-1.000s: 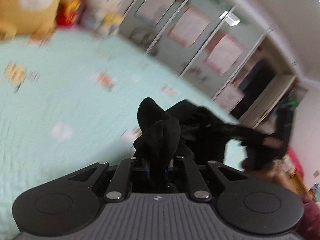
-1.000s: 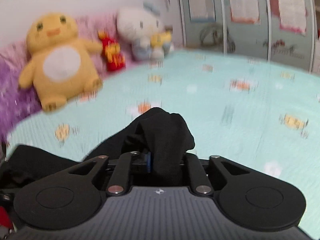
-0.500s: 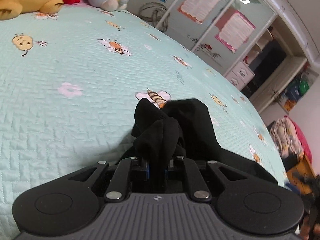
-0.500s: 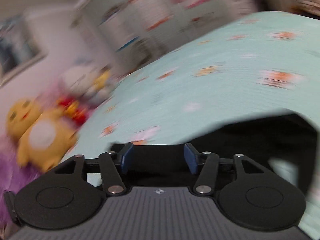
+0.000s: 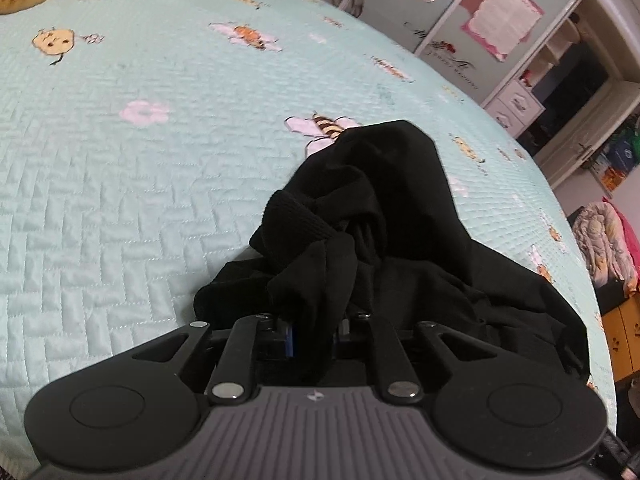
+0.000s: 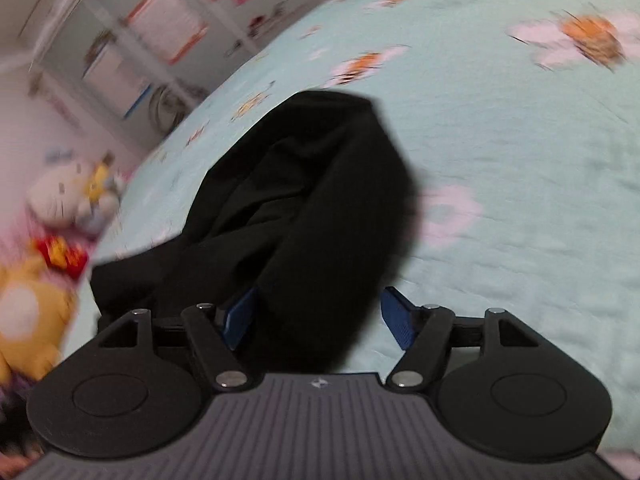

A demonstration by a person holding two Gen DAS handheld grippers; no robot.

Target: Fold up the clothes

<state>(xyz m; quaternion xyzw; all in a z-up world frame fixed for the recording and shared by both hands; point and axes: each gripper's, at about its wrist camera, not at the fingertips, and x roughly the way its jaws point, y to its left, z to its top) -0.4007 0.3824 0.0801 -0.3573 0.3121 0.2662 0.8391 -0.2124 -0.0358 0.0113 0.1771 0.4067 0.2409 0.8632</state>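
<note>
**A:** Where is the garment (image 5: 384,216) from where you sit?

**B:** On the bed (image 5: 120,184), bunched in a black heap that runs away from both of my claws. In the left view its long axis goes forward and a little right, from my fingers up to a rounded end near a bee print. A ribbed cuff (image 5: 294,226) sits just ahead of the left gripper (image 5: 314,330).

**A:** And the left claw itself?

**B:** Clamped on a fold of the cloth; the blue pads are pressed in close with fabric bulging out between them. It is held low over the quilt, pointing along the heap.

**A:** The right?

**B:** The right gripper (image 6: 320,316) has its fingers (image 6: 396,320) spread wide. The cloth lies between them and hides part of the left pad, but nothing is pinched. That view is smeared, so I can't say whether fabric touches the pads.

**A:** Which hand leads, then?

**B:** I'd judge the left, since it already has hold. The right is closest to the near end and would have to close on an edge there before any fold can be drawn flat.
</note>
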